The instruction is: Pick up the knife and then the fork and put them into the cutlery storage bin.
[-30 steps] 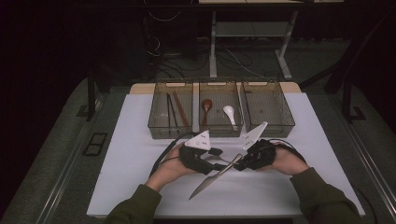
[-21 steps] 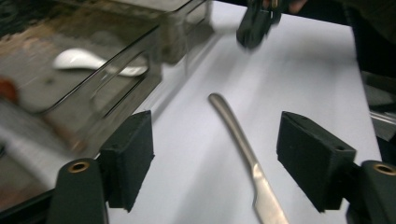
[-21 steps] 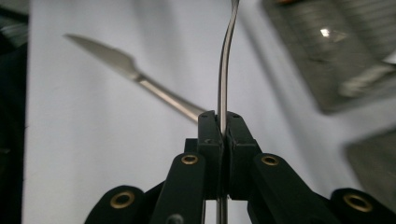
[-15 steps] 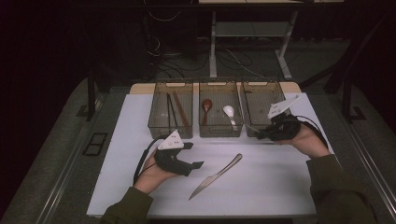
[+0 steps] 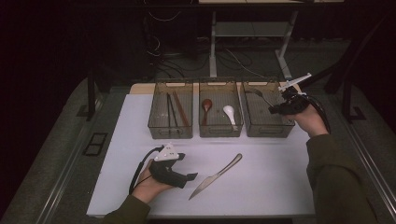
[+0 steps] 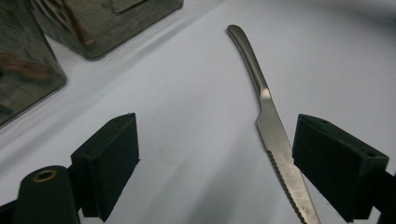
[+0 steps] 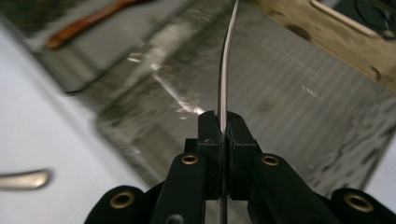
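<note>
A steel table knife [image 5: 215, 176] lies flat on the white mat [image 5: 280, 177], blade toward the person. My left gripper [image 5: 189, 178] rests just left of it. Its jaws have just been opening, and the knife [image 6: 273, 135] lies loose between them, near the right-hand pad [image 6: 336, 163] of the left gripper [image 6: 219, 158]. My right gripper [image 5: 273, 110] hovers over the right-hand bin [image 5: 280, 128], shut on the handle of a metal fork [image 5: 261, 96]. In the right gripper view the fork [image 7: 224, 70] stands edge-on, clamped by the right gripper [image 7: 223, 128].
Three clear bins stand in a row at the back of the mat. The left bin [image 5: 159, 127] holds chopsticks [image 5: 173, 109]. The middle bin [image 5: 219, 131] holds a wooden spoon [image 5: 206, 106] and a white spoon [image 5: 229, 113]. Dark floor and table legs lie beyond.
The right hand has carried the fork from the middle of the mat up to the right bin. The left gripper has drawn back to the left, and the knife now lies on the mat.
</note>
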Demonstrator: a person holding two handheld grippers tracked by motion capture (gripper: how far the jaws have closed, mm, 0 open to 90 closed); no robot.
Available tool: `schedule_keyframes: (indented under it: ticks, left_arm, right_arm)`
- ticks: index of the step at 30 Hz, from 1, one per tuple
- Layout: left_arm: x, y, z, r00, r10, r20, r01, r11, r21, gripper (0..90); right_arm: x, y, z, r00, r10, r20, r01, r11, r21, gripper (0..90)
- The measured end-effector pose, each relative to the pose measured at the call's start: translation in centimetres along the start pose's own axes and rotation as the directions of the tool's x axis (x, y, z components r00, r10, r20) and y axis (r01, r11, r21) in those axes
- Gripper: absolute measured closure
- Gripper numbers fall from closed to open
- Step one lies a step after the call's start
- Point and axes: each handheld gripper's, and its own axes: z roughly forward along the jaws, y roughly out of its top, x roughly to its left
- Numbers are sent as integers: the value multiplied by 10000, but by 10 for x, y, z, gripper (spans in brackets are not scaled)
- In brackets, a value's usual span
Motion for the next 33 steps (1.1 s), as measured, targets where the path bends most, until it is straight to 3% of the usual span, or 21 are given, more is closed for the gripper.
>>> schedule_keyframes:
  ticks: [5, 8, 12, 17, 22, 24, 29, 33]
  left_arm:
    - [0, -1, 1, 9999, 55, 92, -56, 9999, 144, 137]
    - [-1, -1, 3, 9999, 16, 140, -18, 9999, 143, 137]
    - [-2, -1, 5, 9998, 88, 173, -93, 9995, 288, 138]
    - [-3, 1, 7, 9998, 128, 135, -132, 9995, 285, 139]
    - [-4, 7, 13, 9999, 104, 70, -107, 9992, 386, 156]
    - [-5, 10, 17, 9999, 120, 46, -122, 9989, 443, 177]
    - [-8, 20, 27, 9999, 121, -3, -121, 9990, 431, 234]
    - [-11, 27, 37, 9997, 42, 252, -57, 9982, 593, 309]
  right_arm:
    - [-14, -2, 19, 9985, 521, 192, -528, 9980, 354, 862]
    - [-18, -6, 31, 9982, 496, 348, -523, 9954, 797, 859]
    - [-20, -11, 38, 9972, 641, 391, -674, 9935, 913, 827]
    - [-17, -13, 32, 9978, 649, 150, -654, 9974, 317, 648]
    - [-7, -17, 12, 9972, 655, -356, -683, 9941, -842, 494]
    - [1, -20, 4, 9966, 541, -622, -610, 9915, -1153, 424]
    - [26, -28, -11, 9982, -113, -596, 0, 9824, -1867, 337]
    - [47, -39, -17, 9966, -508, -647, 349, 9733, -2269, 285]
